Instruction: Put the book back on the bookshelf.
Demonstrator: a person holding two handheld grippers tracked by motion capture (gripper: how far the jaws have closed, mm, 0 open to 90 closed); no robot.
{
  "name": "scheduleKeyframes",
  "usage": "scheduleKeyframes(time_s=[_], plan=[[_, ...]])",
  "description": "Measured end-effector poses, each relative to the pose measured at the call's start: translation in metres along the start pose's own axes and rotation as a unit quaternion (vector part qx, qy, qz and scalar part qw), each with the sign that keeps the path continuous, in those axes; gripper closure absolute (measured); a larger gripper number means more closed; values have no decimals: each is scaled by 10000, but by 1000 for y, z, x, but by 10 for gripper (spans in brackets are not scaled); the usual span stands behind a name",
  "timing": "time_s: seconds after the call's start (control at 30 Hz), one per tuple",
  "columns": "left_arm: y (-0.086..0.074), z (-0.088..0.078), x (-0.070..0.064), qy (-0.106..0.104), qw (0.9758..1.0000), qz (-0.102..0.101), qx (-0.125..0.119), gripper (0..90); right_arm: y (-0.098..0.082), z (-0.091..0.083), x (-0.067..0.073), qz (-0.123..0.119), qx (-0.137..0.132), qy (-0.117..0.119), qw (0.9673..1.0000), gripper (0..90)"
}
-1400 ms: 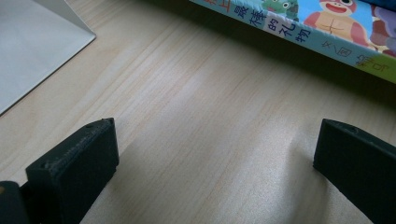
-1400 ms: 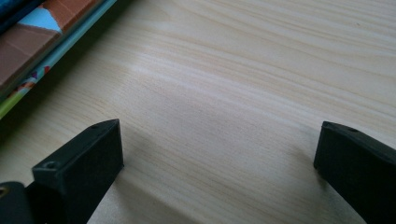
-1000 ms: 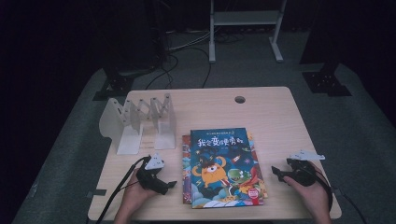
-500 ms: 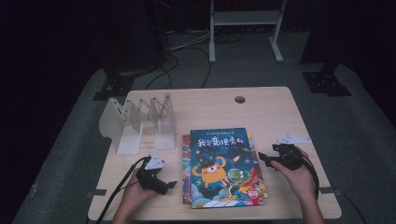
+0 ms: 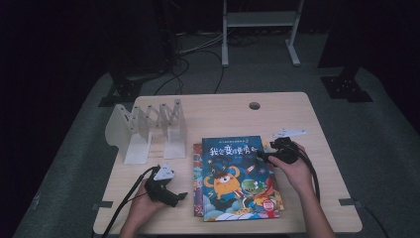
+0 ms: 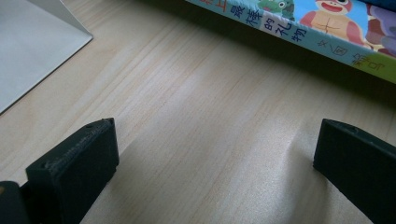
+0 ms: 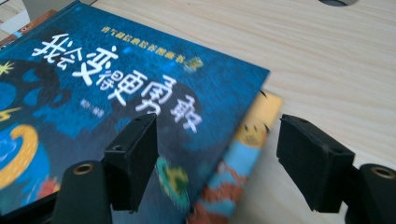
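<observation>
A stack of picture books lies at the table's front centre; the top one is a blue book (image 5: 235, 176) with cartoon monsters and white characters. My right gripper (image 5: 263, 156) hovers at that book's upper right edge, open. In the right gripper view its jaws (image 7: 217, 135) straddle the blue book (image 7: 93, 88) and the orange-edged book (image 7: 254, 133) under it, gripping nothing. My left gripper (image 5: 178, 197) rests on the table left of the stack, open. Bare wood lies between its jaws (image 6: 217, 140), and a lower book's edge (image 6: 303, 35) is just beyond.
A white folding book rack (image 5: 148, 130) stands at the table's left; its base plate (image 6: 32, 46) is near the left gripper. A cable hole (image 5: 254, 105) sits at the back centre. A dark stand (image 5: 257, 22) and cables lie on the floor beyond the table (image 5: 218, 114).
My right gripper has moved left and away from the table's right front edge to the blue book's right edge. The left gripper has stayed put.
</observation>
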State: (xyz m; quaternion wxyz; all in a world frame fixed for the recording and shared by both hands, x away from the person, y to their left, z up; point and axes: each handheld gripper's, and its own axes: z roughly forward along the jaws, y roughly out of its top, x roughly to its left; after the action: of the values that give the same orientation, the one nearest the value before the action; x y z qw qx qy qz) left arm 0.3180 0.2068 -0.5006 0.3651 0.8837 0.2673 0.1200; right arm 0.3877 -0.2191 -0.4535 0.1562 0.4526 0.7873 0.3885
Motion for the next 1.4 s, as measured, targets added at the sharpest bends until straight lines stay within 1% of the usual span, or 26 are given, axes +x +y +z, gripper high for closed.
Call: scheduleKeyframes(time_s=[0.03, 0.1, 0.17, 0.23, 0.27, 0.3, 0.37, 0.43, 0.5, 0.57, 0.67, 0.7, 0.73, 0.8, 0.87, 0.93, 1.03, 1.1, 1.13, 1.17, 1.23, 1.27, 1.3, 1.4], plan=[[0, 0, 0, -1, 10000, 0, 1, 0, 4, 6, 1, 15, 30, 32, 10000, 285], [0, 0, 0, -4, 10000, -2, -1, 0, 6, 9, 1, 29, 39, 47, 10000, 287], [0, 0, 0, -21, 10000, 5, -1, 0, 8, 15, 0, 89, 77, 113, 9999, 287], [0, 0, 0, -38, 10000, 30, -10, 0, 11, 21, 0, 80, 94, 215, 9997, 287], [0, 0, 0, -46, 10000, 16, -32, 0, 13, 28, 0, 70, 142, 256, 9995, 271], [0, 0, 0, -46, 10000, 16, -32, 0, 13, 28, 0, 70, 142, 256, 9995, 271], [1, -1, 0, -100, 9999, -10, -69, 0, 15, 33, 0, 47, 195, 169, 9997, 261], [2, -3, 0, -100, 9999, -16, -116, 0, 16, 34, -1, 89, 217, 179, 9996, 259], [4, -6, 0, -72, 9999, 17, -146, 0, 17, 36, -3, 118, 240, 211, 9994, 256], [7, -9, 1, -97, 9998, 15, -158, 0, 16, 36, -4, 128, 243, 250, 9993, 255], [11, -11, 2, -126, 9997, -28, -186, 0, 16, 37, -4, 50, 228, 373, 9990, 259], [13, -12, 3, -134, 9998, 11, -168, 0, 17, 38, -2, 15, 239, 394, 9989, 260], [15, -12, 3, -135, 9997, 20, -194, 0, 19, 40, 1, -52, 265, 458, 9986, 265], [19, -13, 3, -113, 9997, -19, -235, 0, 20, 42, 3, -77, 271, 490, 9984, 268], [27, -16, 6, -75, 9996, 21, -283, 0, 24, 46, 10, -176, 301, 599, 9976, 279], [30, -16, 8, -59, 9996, 41, -275, 0, 26, 48, 12, -211, 317, 636, 9972, 283], [37, -16, 12, -17, 9996, -11, -289, 0, 30, 53, 20, -270, 311, 724, 9965, 291], [41, -14, 14, -46, 9995, -57, -320, 0, 31, 56, 24, -308, 299, 780, 9960, 295], [43, -13, 15, -41, 9994, -54, -333, 0, 34, 58, 28, -358, 343, 820, 9954, 299], [44, -12, 16, -48, 9995, -44, -319, 0, 34, 58, 28, -358, 343, 820, 9954, 299], [47, -11, 17, -19, 9993, -6, -360, 0, 37, 61, 33, -411, 378, 863, 9947, 298], [48, -12, 18, -16, 9990, -23, -443, 0, 39, 64, 37, -482, 390, 924, 9938, 299], [48, -12, 18, -16, 9990, -23, -443, 0, 39, 64, 37, -482, 390, 924, 9938, 299], [49, -13, 21, 2, 9990, -36, -456, 0, 41, 68, 44, -552, 384, 1011, 9926, 299]])
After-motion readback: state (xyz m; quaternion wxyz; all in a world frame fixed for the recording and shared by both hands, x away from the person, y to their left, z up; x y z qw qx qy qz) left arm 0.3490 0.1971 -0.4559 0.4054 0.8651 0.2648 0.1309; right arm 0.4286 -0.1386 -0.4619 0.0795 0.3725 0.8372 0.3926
